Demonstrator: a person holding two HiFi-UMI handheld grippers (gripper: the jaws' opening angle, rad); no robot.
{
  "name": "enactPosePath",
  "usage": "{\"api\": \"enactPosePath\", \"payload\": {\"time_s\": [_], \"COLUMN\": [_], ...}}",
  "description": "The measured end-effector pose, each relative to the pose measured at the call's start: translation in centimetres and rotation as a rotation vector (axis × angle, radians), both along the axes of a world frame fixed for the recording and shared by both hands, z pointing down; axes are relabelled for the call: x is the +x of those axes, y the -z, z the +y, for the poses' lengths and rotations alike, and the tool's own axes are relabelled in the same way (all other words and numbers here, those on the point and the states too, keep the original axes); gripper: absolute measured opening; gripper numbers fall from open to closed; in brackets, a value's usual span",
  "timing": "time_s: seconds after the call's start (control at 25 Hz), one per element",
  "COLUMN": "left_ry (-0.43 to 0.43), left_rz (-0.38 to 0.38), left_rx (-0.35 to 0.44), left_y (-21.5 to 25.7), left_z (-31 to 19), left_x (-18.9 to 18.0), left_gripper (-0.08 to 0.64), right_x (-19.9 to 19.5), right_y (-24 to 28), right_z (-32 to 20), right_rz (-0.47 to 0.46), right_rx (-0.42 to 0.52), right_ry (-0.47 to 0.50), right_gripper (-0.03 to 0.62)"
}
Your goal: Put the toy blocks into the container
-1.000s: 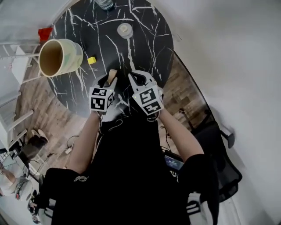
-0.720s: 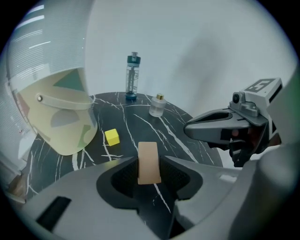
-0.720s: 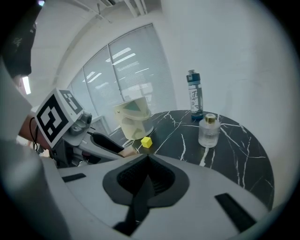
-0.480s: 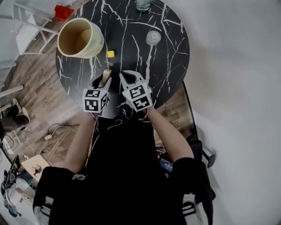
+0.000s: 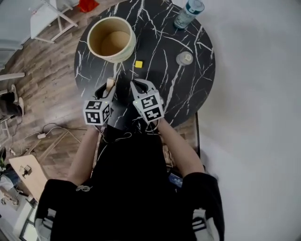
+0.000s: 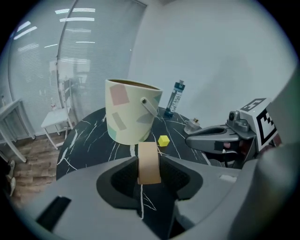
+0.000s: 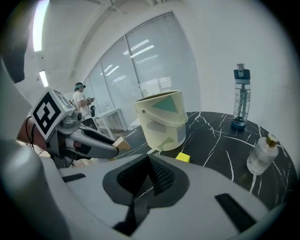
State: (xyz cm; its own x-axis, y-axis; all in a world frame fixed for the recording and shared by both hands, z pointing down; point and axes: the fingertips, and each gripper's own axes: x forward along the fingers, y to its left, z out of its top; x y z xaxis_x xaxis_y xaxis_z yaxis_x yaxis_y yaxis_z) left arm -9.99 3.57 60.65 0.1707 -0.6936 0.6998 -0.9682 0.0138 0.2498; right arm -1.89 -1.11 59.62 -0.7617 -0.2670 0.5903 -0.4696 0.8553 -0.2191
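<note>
Head view: cream container (image 5: 112, 38), upper left of frame, looks empty. Left gripper (image 6: 148, 174) pinches a tan block (image 6: 149, 159), short of the container. Yellow block (image 5: 138, 64) lies on the table near the container. Right gripper (image 7: 149, 174) has its jaws pressed together, empty. Both blocks left to go.

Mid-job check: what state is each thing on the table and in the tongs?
Left tongs: shut on tan block.
Right tongs: shut, empty.
Container: upright, open, no block visible inside.
Yellow block: loose on table near container.
Water bottle: upright, capped.
Small bottle: upright.
</note>
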Motion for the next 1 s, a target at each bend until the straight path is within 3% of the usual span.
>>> {"api": "enactPosePath", "payload": {"time_s": [0.52, 0.84, 1.0], "left_ry": [0.048, 0.058, 0.058], "left_rz": [-0.018, -0.028, -0.075], "left_rx": [0.146, 0.254, 0.320], "left_y": [5.6, 9.8, 12.0], "left_z": [-1.8, -3.3, -4.0], "left_x": [-6.8, -8.2, -9.3], "left_gripper": [0.143, 0.143, 0.143], "right_x": [-2.4, -3.6, -4.2], "right_y": [5.2, 9.3, 10.8], "right_z": [-2.1, -4.3, -5.3], "right_rz": [-0.042, -0.107, -0.145], "right_rx": [0.099, 0.163, 0.175], "right_ry": [-0.030, -0.075, -0.103], "right_gripper": [-0.003, -0.003, -0.003]}}
